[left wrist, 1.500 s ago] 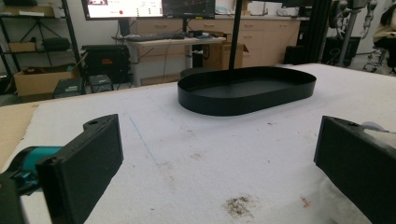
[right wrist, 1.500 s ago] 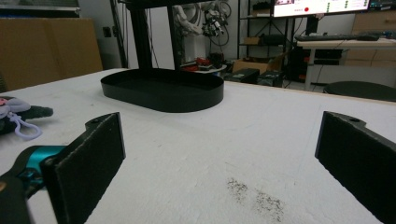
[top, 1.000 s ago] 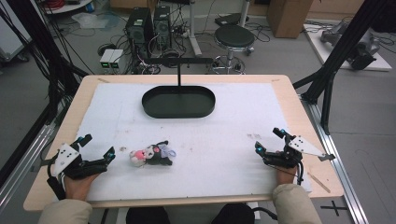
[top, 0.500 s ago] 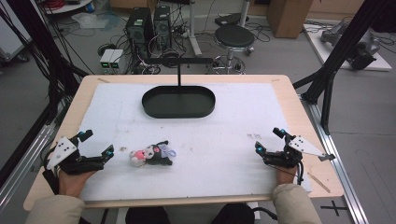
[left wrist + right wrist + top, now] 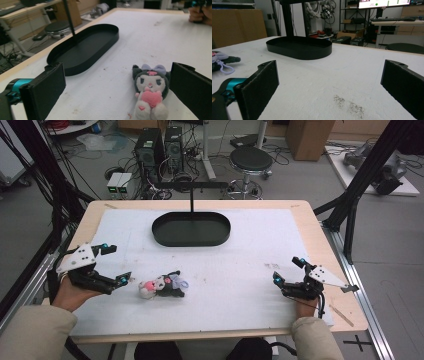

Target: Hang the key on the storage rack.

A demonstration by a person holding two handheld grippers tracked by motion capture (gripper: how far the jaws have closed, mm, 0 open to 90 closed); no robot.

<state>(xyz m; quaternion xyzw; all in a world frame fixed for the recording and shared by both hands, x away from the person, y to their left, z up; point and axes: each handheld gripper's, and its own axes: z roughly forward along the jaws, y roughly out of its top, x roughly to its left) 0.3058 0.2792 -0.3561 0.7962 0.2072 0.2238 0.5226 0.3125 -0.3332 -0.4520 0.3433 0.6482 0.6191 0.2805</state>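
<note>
The left gripper (image 5: pixel 114 264) has moved over the last second. It first drew back toward the left edge of the table (image 5: pixel 310 220), and it now sits a little farther up the table with its jaws spread wide and turned toward the plush toy (image 5: pixel 162 286). In the left gripper view the plush toy (image 5: pixel 150 92) lies between the two black jaws, closer to the right-hand one, and neither jaw touches it. The toy itself has not shifted. It lies on its back on the white mat, near the front of the table and left of centre, with its pink heart facing up.

The black oval tray (image 5: pixel 191 229) stands well apart from the toy, at the far middle of the table, and holds nothing. The right gripper (image 5: pixel 289 271) is in the same place near the right front corner as a second ago. Its jaws are spread and it holds nothing. Its own view shows bare mat between them.

This looks like lining up for a grasp. The left gripper seems to have re-aimed so that the toy falls inside its opening. What remains is probably to move forward, close on the toy's body and carry it to the tray. None of that has started yet.
</note>
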